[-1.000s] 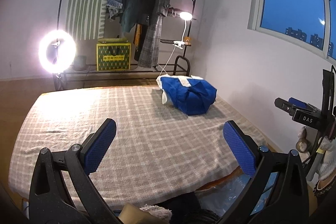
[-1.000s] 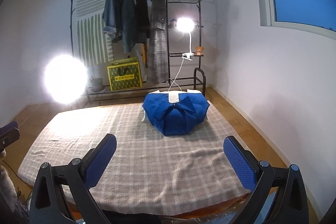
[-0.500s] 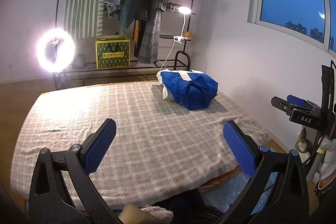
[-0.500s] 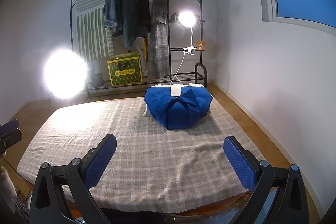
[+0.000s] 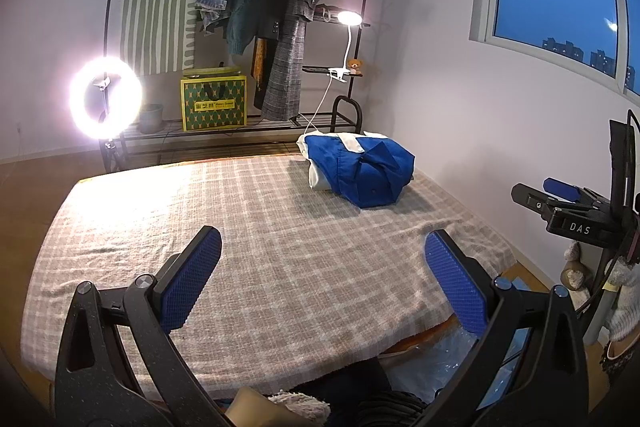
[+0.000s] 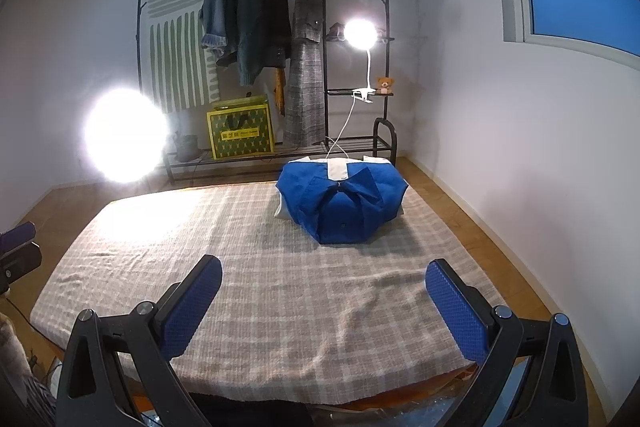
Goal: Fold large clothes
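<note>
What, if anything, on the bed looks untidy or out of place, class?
The blue garment at the bed's far end is a bulging bundle, not a flat fold: white fabric pokes out at its back and left side. The checked blanket has slight wrinkles. Both tongs stand open, holding nothing.

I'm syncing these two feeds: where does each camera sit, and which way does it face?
Left wrist: on the left gripper, facing across the plaid bed toward the clothes rack; its open fingers and the right gripper show.
Right wrist: on the right gripper, facing the folded blue shirt squarely; open fingers show.
Shared: bed, shirt, rack, ring light.
</note>
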